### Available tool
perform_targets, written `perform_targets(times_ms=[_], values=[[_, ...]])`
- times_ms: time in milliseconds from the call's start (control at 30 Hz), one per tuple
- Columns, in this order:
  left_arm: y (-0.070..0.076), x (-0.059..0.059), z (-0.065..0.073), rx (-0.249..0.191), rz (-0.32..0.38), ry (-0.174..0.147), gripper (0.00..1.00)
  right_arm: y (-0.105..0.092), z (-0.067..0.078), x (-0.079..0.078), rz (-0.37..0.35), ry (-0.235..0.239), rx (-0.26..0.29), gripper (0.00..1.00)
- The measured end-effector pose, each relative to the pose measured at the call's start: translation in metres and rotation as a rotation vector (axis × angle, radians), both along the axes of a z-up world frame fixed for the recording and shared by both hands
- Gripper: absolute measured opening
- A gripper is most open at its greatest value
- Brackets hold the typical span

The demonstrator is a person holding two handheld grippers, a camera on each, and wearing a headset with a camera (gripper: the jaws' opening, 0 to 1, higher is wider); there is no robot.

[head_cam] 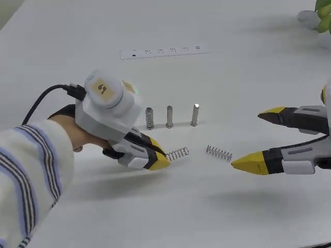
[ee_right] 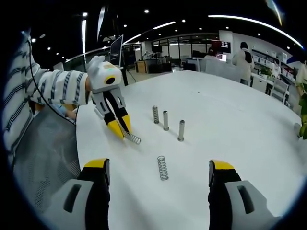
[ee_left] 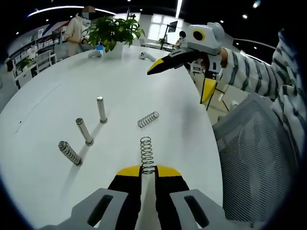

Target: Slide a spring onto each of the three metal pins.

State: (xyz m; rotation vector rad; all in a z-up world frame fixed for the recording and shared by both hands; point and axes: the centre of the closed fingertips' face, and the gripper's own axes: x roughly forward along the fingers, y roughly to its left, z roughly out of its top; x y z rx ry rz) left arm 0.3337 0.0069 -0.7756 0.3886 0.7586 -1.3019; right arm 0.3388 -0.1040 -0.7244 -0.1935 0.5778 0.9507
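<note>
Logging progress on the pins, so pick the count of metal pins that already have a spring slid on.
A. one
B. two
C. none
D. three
A: in the head view the leftmost pin carries the first spring, while the middle pin and right pin stand bare; the left gripper is shut on a second spring.

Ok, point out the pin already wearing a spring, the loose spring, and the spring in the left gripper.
Sprung pin (head_cam: 149, 118), head view, mid-coil.
Loose spring (head_cam: 219, 152), head view, middle of its length.
Held spring (ee_left: 146, 152), left gripper view, coils above the jaws.
</note>
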Motion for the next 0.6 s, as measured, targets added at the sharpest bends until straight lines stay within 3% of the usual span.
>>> perform_targets(times_ms=[600], values=[[0.004,-0.011,0.005,0.019,-0.035,-0.008,0.02,0.036,-0.003,-0.002,0.175,0.019,0.005,0.78]])
